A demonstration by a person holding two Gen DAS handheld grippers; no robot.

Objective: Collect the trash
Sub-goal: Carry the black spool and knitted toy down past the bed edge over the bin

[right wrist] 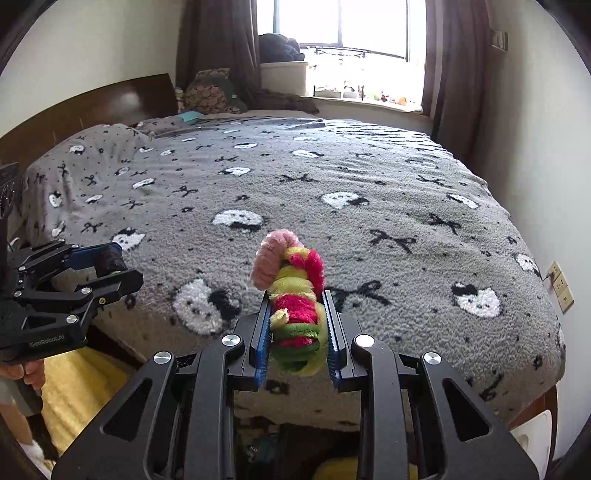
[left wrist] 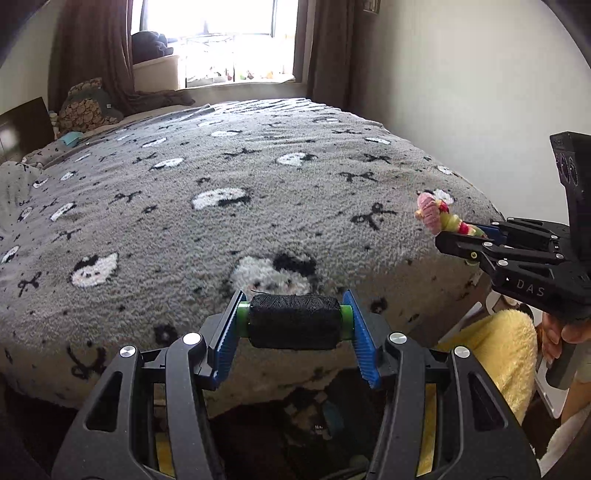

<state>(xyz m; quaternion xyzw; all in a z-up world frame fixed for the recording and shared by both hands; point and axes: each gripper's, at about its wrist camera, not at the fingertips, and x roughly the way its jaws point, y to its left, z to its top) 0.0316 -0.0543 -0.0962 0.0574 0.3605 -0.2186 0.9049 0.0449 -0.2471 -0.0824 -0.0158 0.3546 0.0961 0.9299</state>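
My left gripper (left wrist: 293, 310) is shut on a spool of black thread (left wrist: 293, 321) with green ends, held crosswise between the blue pads above the near edge of the bed. It also shows at the left of the right wrist view (right wrist: 110, 262). My right gripper (right wrist: 295, 314) is shut on a fuzzy bundle of pink, red, yellow and green pipe cleaners (right wrist: 295, 291), held upright above the bed's near edge. That bundle also shows in the left wrist view (left wrist: 439, 216), at the tip of the right gripper (left wrist: 461, 236).
A bed with a grey fleece blanket (left wrist: 240, 177) printed with cats and bows fills both views. A dark headboard (right wrist: 85, 107) and pillows lie at the left, a window (right wrist: 340, 26) with brown curtains beyond. A white wall (left wrist: 461, 92) runs along the right. Yellow fabric (left wrist: 498, 347) lies below.
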